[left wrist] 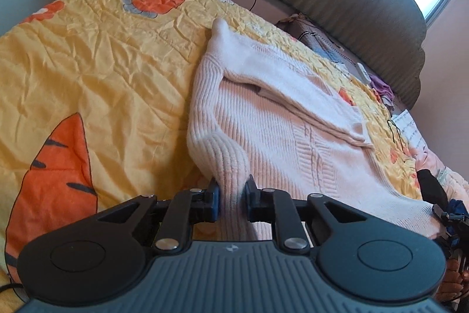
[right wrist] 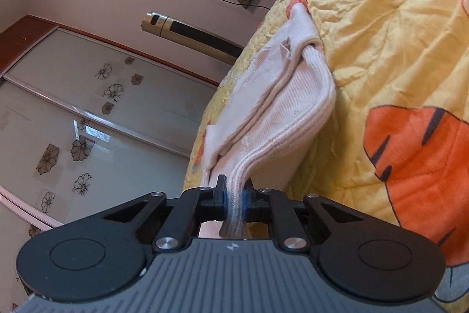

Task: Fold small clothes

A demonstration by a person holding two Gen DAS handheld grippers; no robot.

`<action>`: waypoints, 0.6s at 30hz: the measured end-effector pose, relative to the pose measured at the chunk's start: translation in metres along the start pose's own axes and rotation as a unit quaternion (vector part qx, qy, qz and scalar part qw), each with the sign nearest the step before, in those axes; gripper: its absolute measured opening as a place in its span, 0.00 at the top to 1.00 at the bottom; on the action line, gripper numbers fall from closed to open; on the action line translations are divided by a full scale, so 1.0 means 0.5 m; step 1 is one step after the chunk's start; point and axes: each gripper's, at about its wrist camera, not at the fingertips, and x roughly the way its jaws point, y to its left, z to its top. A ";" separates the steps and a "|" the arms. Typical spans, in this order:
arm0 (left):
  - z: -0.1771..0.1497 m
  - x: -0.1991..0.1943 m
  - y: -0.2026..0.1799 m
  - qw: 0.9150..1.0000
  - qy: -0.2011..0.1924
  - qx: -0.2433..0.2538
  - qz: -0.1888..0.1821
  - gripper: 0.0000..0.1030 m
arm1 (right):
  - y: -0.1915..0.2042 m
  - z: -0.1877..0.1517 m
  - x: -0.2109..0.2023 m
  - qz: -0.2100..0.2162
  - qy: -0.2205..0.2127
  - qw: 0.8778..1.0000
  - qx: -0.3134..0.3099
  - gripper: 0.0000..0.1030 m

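Clearly, left gripper and right gripper each pinch the pink sweater on the quilt.

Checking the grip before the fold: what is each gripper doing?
Left gripper: shut on the sweater.
Right gripper: shut on the sweater's edge.

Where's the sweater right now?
The white sweater lies on the yellow quilt, right of centre in the left wrist view, its near edge pinched by both grippers.

A yellow quilt with orange tiger prints, an upholstered headboard, a wardrobe.
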 end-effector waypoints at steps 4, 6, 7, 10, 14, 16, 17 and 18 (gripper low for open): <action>0.068 -0.007 -0.014 0.999 -0.018 -0.011 -0.033 0.85 | 0.047 0.063 0.016 0.027 -0.011 0.999 -0.022 0.86; 0.108 -0.002 -0.023 0.998 -0.027 -0.016 -0.046 0.85 | 0.071 0.097 0.030 0.040 -0.017 0.998 -0.036 0.86; 0.129 0.004 -0.028 0.998 -0.031 -0.016 -0.051 0.85 | 0.083 0.117 0.039 0.048 -0.020 0.998 -0.041 0.86; 0.204 0.039 -0.042 0.997 -0.046 -0.018 -0.055 0.85 | 0.102 0.172 0.073 0.064 -0.030 0.996 -0.051 0.86; 0.318 0.136 -0.052 0.997 -0.044 -0.036 -0.050 0.85 | 0.095 0.263 0.149 0.079 -0.043 0.995 -0.033 0.86; 0.371 0.199 -0.057 0.997 -0.051 -0.040 -0.029 0.86 | 0.084 0.318 0.196 0.082 -0.051 0.995 -0.019 0.86; 0.394 0.230 -0.058 0.998 -0.051 -0.043 -0.021 0.86 | 0.076 0.346 0.222 0.080 -0.053 0.995 -0.010 0.86; 0.418 0.270 -0.058 0.998 -0.055 -0.044 -0.005 0.86 | 0.068 0.372 0.252 0.074 -0.056 0.996 -0.006 0.86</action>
